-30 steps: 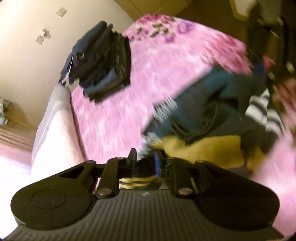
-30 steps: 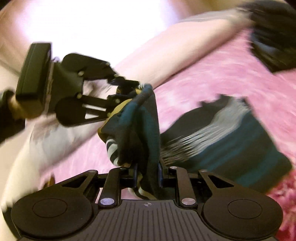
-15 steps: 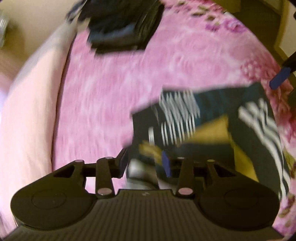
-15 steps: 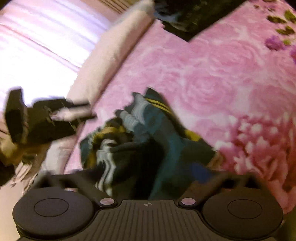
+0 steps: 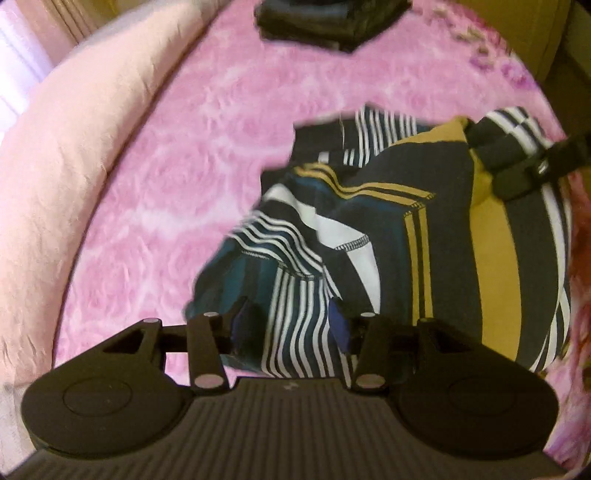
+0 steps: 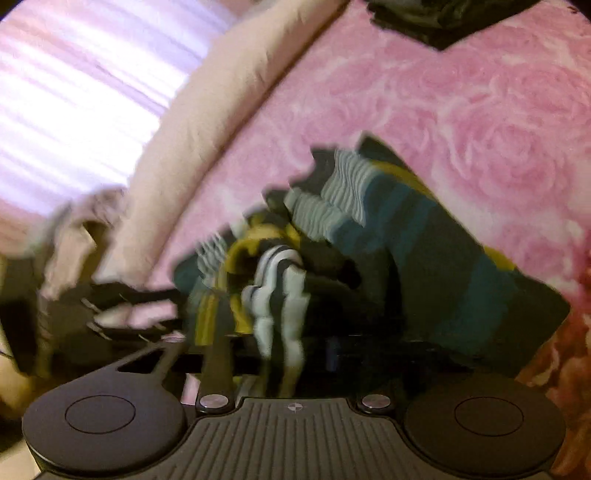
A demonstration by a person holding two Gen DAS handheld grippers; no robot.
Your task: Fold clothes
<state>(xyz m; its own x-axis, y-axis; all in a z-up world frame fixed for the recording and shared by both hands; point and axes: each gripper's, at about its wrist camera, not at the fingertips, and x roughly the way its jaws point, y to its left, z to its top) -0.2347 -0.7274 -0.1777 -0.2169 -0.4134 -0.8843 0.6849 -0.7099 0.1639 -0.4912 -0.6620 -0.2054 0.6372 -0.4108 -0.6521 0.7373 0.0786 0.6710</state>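
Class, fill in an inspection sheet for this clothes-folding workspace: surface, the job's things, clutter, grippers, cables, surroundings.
Surface: pink floral blanket spread over a bed.
Job's things: striped garment, navy, teal, white and mustard, lying crumpled on the blanket; dark folded pile at the far edge.
Clutter: nothing seen.
Grippers: left gripper jaws opening, striped cloth between them, pads apart from it; right gripper jaws closing with cloth between them, view blurred.
Cables: nothing seen.
Surroundings: pale pink pillow along the blanket's edge; bright curtain beyond.
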